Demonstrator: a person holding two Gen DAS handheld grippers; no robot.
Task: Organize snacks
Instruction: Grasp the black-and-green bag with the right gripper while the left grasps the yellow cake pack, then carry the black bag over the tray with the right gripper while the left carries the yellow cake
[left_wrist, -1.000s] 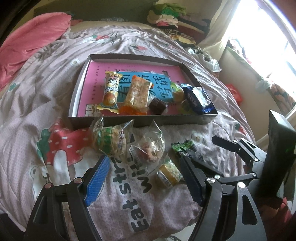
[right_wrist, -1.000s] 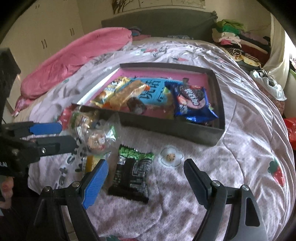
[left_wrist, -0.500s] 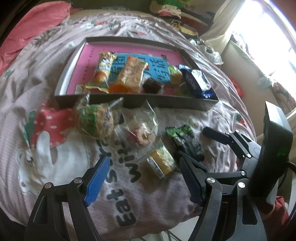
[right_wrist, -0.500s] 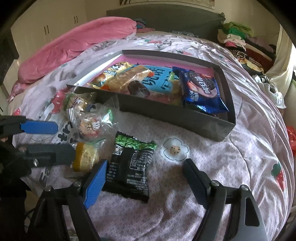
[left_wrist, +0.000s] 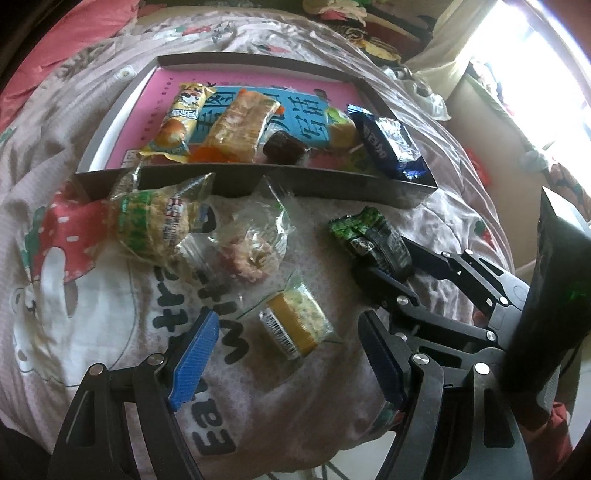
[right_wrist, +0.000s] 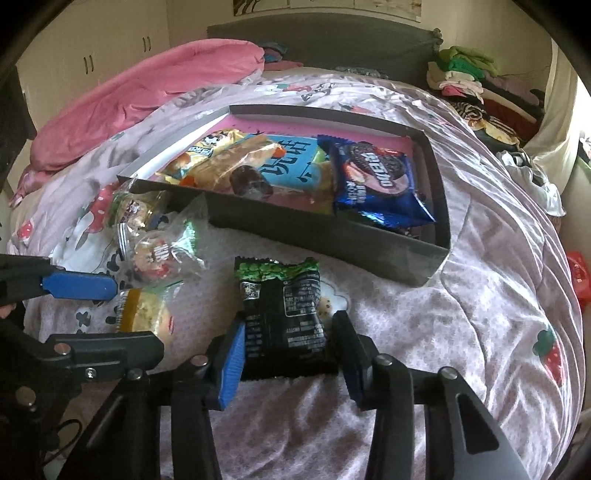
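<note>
A black and green snack packet (right_wrist: 282, 314) lies on the quilt in front of the grey tray (right_wrist: 314, 236). My right gripper (right_wrist: 288, 325) straddles it, its jaws closing, both pads against the packet's sides. The left wrist view shows the same grip on the packet (left_wrist: 373, 240). My left gripper (left_wrist: 288, 332) hangs open just above a small yellow wrapped snack (left_wrist: 295, 321). Beyond it lie a clear bag with a pink cookie (left_wrist: 247, 247) and a green-banded rice cake (left_wrist: 155, 225). The tray (left_wrist: 295, 184) holds several snacks, among them a blue cookie pack (right_wrist: 376, 181).
A pink duvet (right_wrist: 147, 92) is bunched at the back left of the bed. Folded clothes (right_wrist: 469, 77) pile up at the back right. The bed edge falls away right below both grippers. A bright window (left_wrist: 535, 74) is to the right.
My right gripper's jaws have come in from wide apart onto the black and green packet. My left gripper has sunk and moved forward over the yellow snack, jaws unchanged.
</note>
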